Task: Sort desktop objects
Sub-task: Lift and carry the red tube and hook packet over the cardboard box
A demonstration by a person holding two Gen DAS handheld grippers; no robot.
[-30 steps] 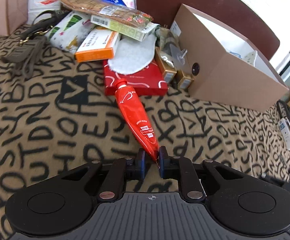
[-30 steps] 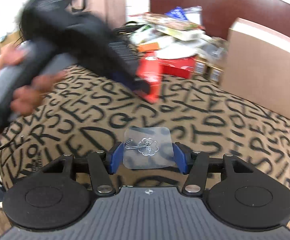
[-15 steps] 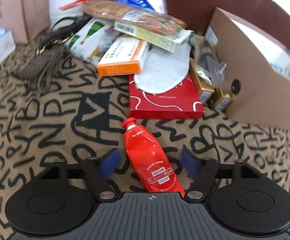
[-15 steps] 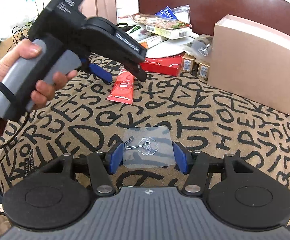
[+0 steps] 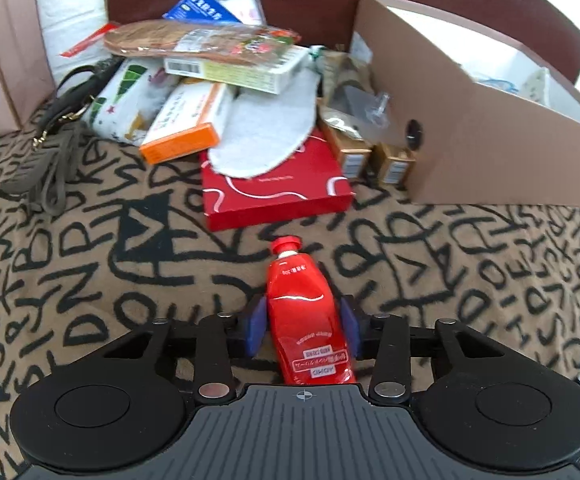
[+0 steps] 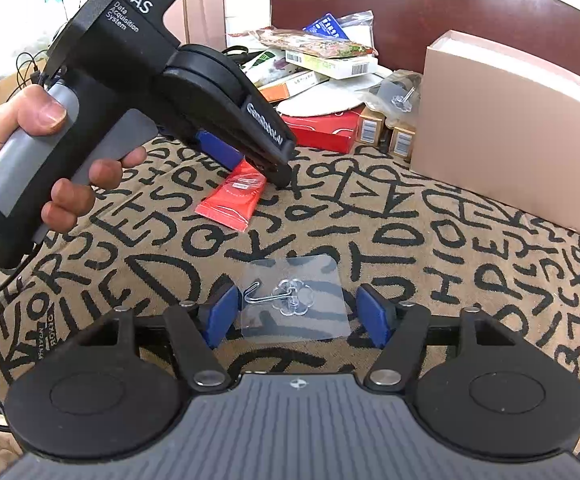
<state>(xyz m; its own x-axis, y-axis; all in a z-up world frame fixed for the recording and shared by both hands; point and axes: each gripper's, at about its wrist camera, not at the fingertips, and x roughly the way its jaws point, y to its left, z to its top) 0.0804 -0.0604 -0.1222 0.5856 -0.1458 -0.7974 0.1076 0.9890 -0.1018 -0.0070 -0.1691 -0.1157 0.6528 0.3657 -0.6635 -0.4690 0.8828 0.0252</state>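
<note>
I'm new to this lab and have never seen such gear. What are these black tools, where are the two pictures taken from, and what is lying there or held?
No robot here: a person holds a hand-operated two-finger gripper in each hand, with a camera on each looking along its fingers. One picture is from the left gripper, the other from the right gripper, which also sees the person's hand holding the left tool. Everything lies on a letter-patterned cloth. The left jaws are closing around a red tube; the pads look near its sides, but a firm grip isn't clear. The right jaws stand open either side of a clear adhesive hook, apart from it. Behind are a red box, a pile of packets and a cardboard box.
</note>
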